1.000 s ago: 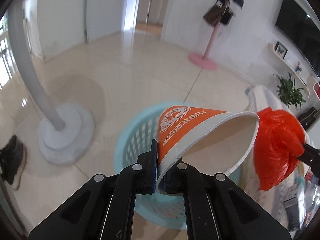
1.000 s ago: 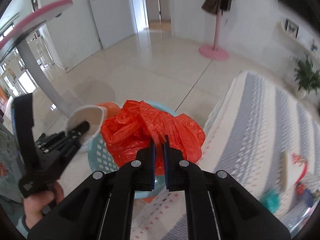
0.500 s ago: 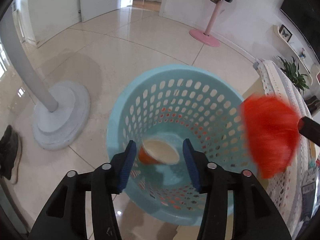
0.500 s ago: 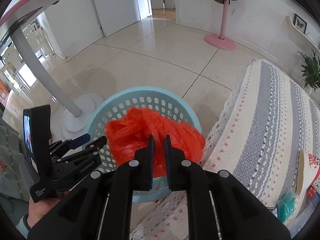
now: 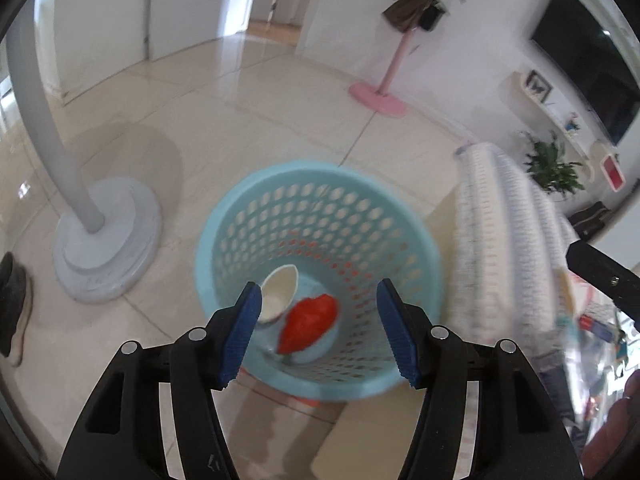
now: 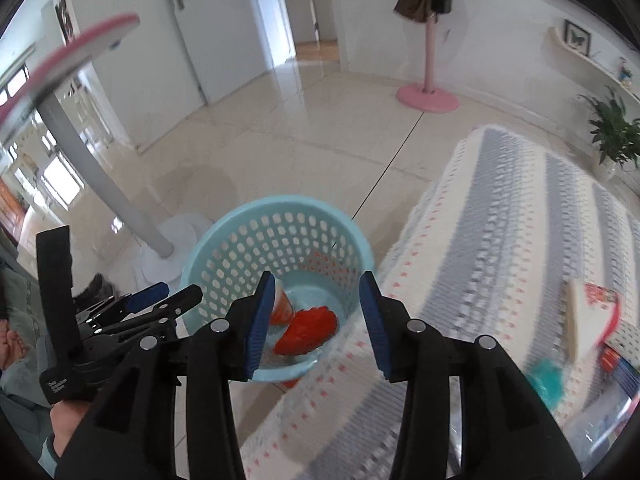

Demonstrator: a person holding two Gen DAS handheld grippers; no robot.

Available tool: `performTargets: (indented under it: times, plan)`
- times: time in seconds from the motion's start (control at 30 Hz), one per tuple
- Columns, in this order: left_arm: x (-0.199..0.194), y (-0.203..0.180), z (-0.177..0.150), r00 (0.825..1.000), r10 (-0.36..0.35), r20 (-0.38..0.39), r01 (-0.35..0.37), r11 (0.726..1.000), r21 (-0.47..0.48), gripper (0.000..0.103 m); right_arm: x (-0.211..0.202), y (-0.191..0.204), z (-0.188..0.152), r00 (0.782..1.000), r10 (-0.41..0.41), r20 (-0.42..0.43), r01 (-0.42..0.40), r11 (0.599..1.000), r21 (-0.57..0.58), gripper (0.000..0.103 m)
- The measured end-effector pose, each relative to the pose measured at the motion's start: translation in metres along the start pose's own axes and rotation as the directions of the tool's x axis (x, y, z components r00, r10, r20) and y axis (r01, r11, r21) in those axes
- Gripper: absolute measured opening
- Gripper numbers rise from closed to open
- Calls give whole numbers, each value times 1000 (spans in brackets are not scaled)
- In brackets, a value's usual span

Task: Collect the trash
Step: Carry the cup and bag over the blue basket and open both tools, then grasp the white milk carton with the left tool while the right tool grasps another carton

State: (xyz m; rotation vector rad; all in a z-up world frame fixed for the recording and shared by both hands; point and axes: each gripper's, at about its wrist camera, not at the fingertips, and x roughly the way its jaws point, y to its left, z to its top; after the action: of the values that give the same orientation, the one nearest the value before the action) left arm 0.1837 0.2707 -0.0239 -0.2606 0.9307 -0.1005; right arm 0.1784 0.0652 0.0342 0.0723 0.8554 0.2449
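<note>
A light blue perforated basket [image 5: 256, 200] [image 6: 224, 248] stands on the tiled floor beside the table. At its bottom lie an orange and white paper cup [image 5: 280, 294] [image 6: 282, 308] on its side and a crumpled red plastic bag [image 5: 310, 322] [image 6: 306, 330]. My left gripper [image 5: 318, 332] hangs above the basket; its jaws are opening and nothing is between them. My right gripper [image 6: 318, 320] is above the basket's near rim; its jaws are opening too, with nothing in them. The left gripper [image 6: 160, 300] also shows at the left of the right wrist view.
A white lamp stand with a round base [image 5: 108, 240] stands left of the basket. A crocheted striped cloth [image 6: 500, 240] covers the table on the right, with a carton [image 6: 588, 320] and other small items on it. A pink coat stand [image 5: 380, 96] is farther back.
The left gripper let go of the paper cup and the right gripper let go of the red bag; both now lie in the basket. Both grippers have spread their jaws and pulled back upward.
</note>
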Motion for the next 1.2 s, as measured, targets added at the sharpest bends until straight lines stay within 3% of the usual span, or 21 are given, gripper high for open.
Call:
performTargets:
  times: [0.13,0.2,0.27,0.4,0.57,0.73,0.93,1.07,1.2]
  plan:
    - [-46,-45,-2,996,-64,63,61,997,52,58,-72,-26,-10,993,-48,112,45,999,29,41]
    - [-64,-68,-6,991,-105,81,99,993,71,65,-108,-41,-22,982,-92,166,87,995,38,41]
    - [-82,-102,-18,982,-169,88,159,982,105,71,-143,-56,-38,965,-149,216,143,989,40,41]
    - [-93,-166,-47,968,-244,60,230,956,182,79,-210,-86,-91,907,-299,298,292,954,69,51]
    - [-82,-232,-88,970,-240,42,222,942,251,80,-250,-121,-152,878,-363,313,333,931,147,53]
    - [-58,-266,-120,991,-131,35,116,953,280,81,-254,-147,-204,895,-358,266,309,928,209,58]
    - [-11,-271,-127,997,-28,-71,40,983,177,81,-222,-168,-247,949,-282,143,235,931,278,62]
    - [9,-284,-132,996,27,-91,-4,970,245,81,-201,-173,-261,968,-242,73,210,931,297,62]
    - [21,-289,-134,992,17,-124,16,965,263,80,-186,-172,-267,980,-198,9,186,931,315,66]
